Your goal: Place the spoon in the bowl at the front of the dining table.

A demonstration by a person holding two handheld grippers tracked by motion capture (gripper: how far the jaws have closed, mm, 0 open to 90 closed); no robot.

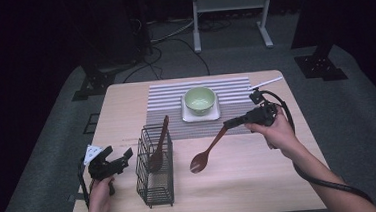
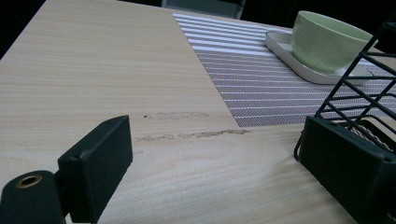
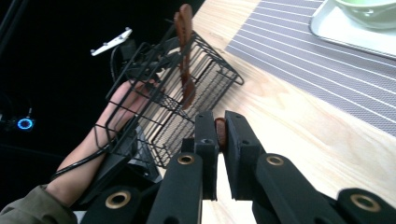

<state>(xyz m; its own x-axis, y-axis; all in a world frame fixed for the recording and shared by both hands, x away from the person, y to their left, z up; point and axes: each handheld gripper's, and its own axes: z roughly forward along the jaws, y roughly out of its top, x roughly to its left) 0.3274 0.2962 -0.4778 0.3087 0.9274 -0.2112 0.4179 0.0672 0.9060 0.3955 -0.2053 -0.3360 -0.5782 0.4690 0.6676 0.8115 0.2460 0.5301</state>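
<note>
Right gripper has its fingers clamped on the wooden spoon's handle; left gripper's fingers gape wide, holding nothing.

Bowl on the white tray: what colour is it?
Pale green; the bowl shows best in the left gripper view, sitting on the tray.

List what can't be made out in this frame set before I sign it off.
- Wooden spoon held by the right gripper: in the right gripper view its bowl is hidden behind the closed jaws.
- Second spoon in the wire caddy: high view, its lower end is blurred behind the mesh.
- Green bowl: contents unreadable; cut off by the top edge in the right gripper view.
- Left gripper: high view too small to tell whether it touches the caddy.
</note>
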